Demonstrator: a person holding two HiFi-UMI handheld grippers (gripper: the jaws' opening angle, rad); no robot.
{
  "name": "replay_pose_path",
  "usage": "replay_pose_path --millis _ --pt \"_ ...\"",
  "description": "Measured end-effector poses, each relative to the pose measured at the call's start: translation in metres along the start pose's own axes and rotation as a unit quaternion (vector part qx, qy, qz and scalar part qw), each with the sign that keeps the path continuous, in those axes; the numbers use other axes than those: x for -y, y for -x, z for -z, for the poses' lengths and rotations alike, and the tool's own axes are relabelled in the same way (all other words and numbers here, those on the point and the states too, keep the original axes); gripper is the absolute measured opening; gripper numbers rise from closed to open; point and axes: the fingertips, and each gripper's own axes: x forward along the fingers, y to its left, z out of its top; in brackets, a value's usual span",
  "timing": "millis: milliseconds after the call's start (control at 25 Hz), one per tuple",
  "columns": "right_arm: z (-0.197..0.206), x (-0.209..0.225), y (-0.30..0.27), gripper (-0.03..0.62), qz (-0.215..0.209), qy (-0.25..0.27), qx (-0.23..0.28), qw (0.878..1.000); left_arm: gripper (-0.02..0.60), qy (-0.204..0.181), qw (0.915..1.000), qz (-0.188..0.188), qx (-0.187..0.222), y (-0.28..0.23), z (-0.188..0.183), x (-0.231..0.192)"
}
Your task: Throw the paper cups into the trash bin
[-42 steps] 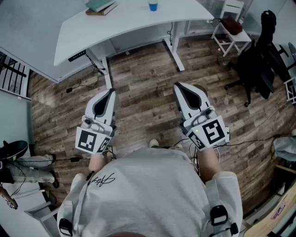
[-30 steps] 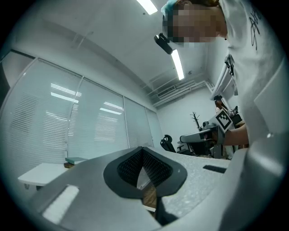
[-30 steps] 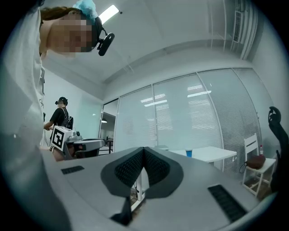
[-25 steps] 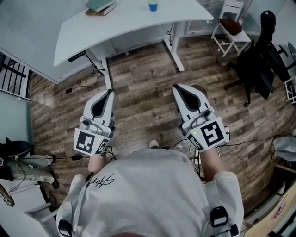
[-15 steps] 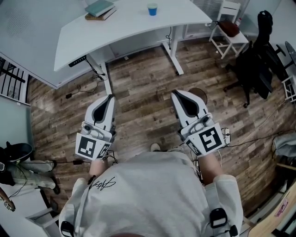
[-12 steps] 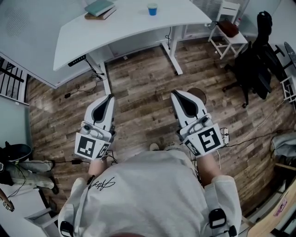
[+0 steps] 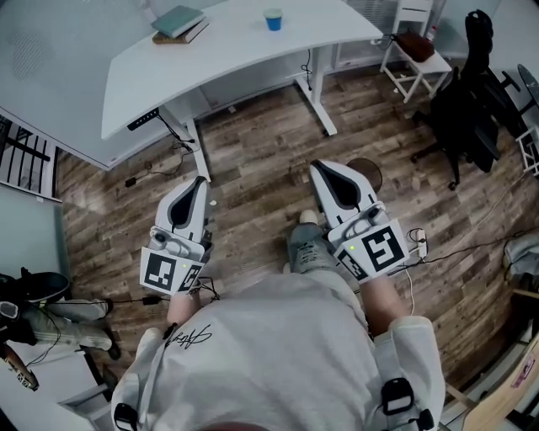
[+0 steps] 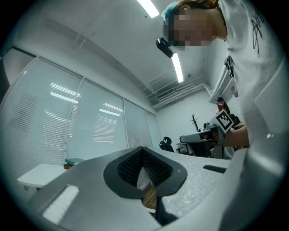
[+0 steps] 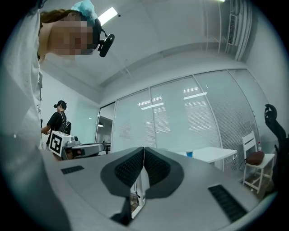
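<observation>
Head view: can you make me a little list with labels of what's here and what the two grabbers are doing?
floor: wooden planks
desk: white, beyond both grippers
cup: blue, upright on the desk
books: stacked at the desk's left end
left gripper: shut, empty, above the floor
right gripper: shut, empty, above the floor
cups held: none

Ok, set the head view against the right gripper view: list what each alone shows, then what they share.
Only the head view: the stack of teal books and the person's leg in blue-grey denim. Only the right gripper view: the long ceiling light, the glass wall with blinds, the black head-mounted camera. Both: the white desk, the small blue paper cup on it, the right gripper, jaws shut and empty.
</observation>
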Motion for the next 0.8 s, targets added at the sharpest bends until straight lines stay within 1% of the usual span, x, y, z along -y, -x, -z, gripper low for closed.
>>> replay_pose_path --millis 200,520,720,800 --pt "0.001 0.011 -0.001 0.011 -0.004 -0.004 0.000 1.000 -0.006 -0.006 1.0000 -0.002 -0.001 -0.010 0.000 0.003" --pt "0.005 0.027 -0.030 0.011 -0.011 0.003 -0.006 1.000 -0.006 0.003 0.9999 -0.012 -0.001 -0.031 0.012 -0.019" --pt "0.008 0.055 -0.055 0.011 -0.016 -0.001 0.003 1.000 -0.006 -0.007 0.9999 -0.015 -0.003 -0.062 0.017 -0.037" --pt "0.014 0.065 -0.064 0.011 -0.017 -0.004 -0.002 1.000 -0.006 -0.006 0.9999 -0.015 -0.007 -0.074 0.023 -0.043"
